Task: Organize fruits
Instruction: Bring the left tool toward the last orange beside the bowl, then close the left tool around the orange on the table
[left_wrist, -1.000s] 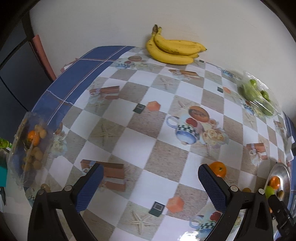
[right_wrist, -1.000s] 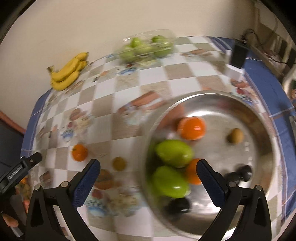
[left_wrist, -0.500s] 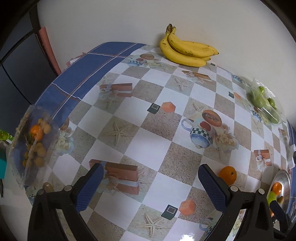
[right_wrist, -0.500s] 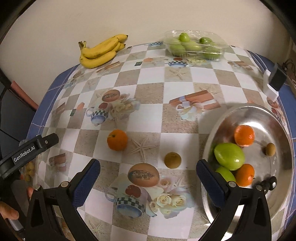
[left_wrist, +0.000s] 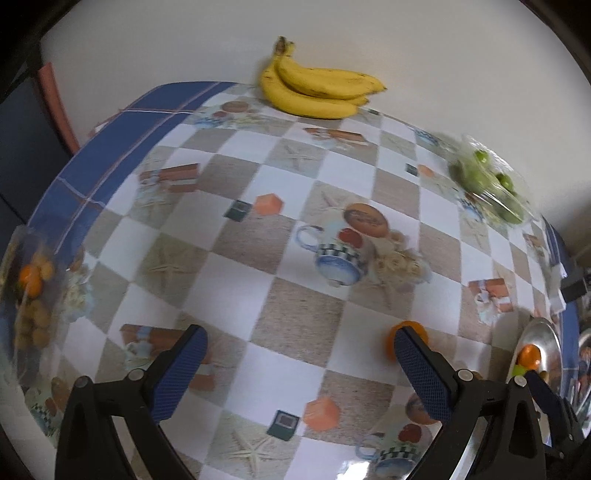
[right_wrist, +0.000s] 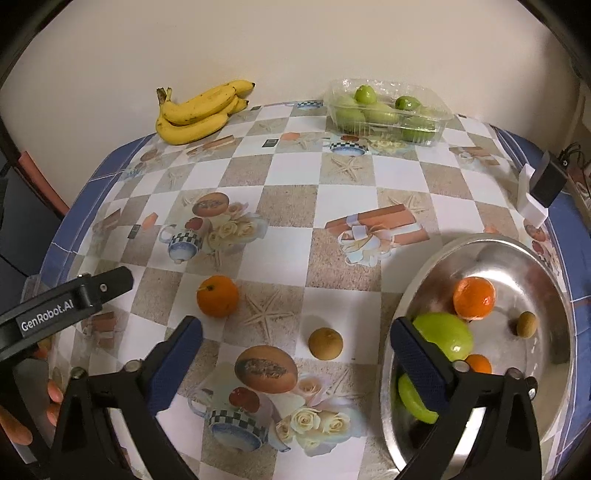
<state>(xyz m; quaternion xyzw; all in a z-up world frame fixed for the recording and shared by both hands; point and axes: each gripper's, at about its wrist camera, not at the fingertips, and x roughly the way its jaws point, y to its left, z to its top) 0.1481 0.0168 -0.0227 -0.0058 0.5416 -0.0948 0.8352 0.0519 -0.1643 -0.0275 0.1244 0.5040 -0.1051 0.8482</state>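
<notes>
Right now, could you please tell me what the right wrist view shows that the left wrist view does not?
Only the right wrist view shows the small brown fruit loose on the table and the green apples in the metal bowl. Only the left wrist view shows the clear bag of small fruit at the table's left edge. Both share the bananas, the loose orange and the tray of green fruit.

Both wrist cameras look steeply down and forward along their tongs at the tabletop (right_wrist: 291, 177) toward the wall. The left view sits nearer the left edge, the right view nearer the metal bowl (right_wrist: 554, 295). Both take in the bananas (left_wrist: 317, 88), the orange (right_wrist: 217, 296) and the clear tray of green fruit (right_wrist: 388, 110).
</notes>
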